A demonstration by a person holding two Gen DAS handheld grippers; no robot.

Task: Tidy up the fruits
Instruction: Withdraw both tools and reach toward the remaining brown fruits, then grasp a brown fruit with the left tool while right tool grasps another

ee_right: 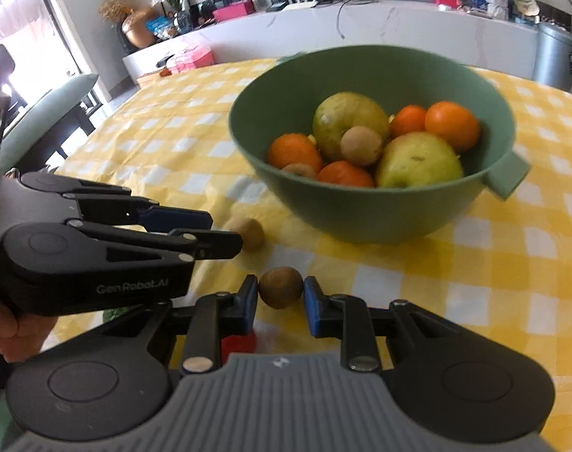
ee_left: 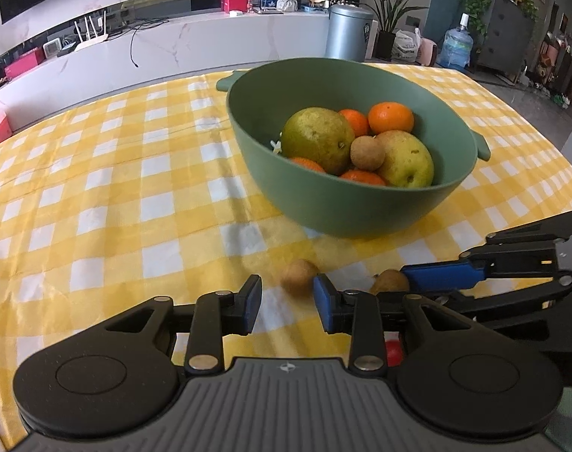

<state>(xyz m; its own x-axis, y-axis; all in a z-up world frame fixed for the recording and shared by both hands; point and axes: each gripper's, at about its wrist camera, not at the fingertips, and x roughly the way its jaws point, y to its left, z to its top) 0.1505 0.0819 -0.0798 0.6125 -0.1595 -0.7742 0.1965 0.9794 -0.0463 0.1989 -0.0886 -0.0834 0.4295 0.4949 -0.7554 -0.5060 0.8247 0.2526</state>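
Note:
A green bowl (ee_left: 346, 203) (ee_right: 380, 211) stands on the yellow checked tablecloth (ee_left: 116, 188) and holds pears, oranges and a small brown longan. Two loose longans lie on the cloth in front of it. My left gripper (ee_left: 287, 303) is open, with one longan (ee_left: 298, 276) just beyond its fingertips. My right gripper (ee_right: 281, 301) is open, with the other longan (ee_right: 281, 287) between its blue pads. In the left wrist view that longan (ee_left: 389, 281) sits at the right gripper's blue finger (ee_left: 442, 277). In the right wrist view the left gripper's fingers (ee_right: 210, 243) point at the first longan (ee_right: 248, 232).
A small red object (ee_left: 394, 352) (ee_right: 238, 342) lies on the cloth under the grippers. Beyond the table stand a white counter (ee_left: 195, 41), a grey bin (ee_left: 349, 32) and a green chair (ee_right: 48, 113).

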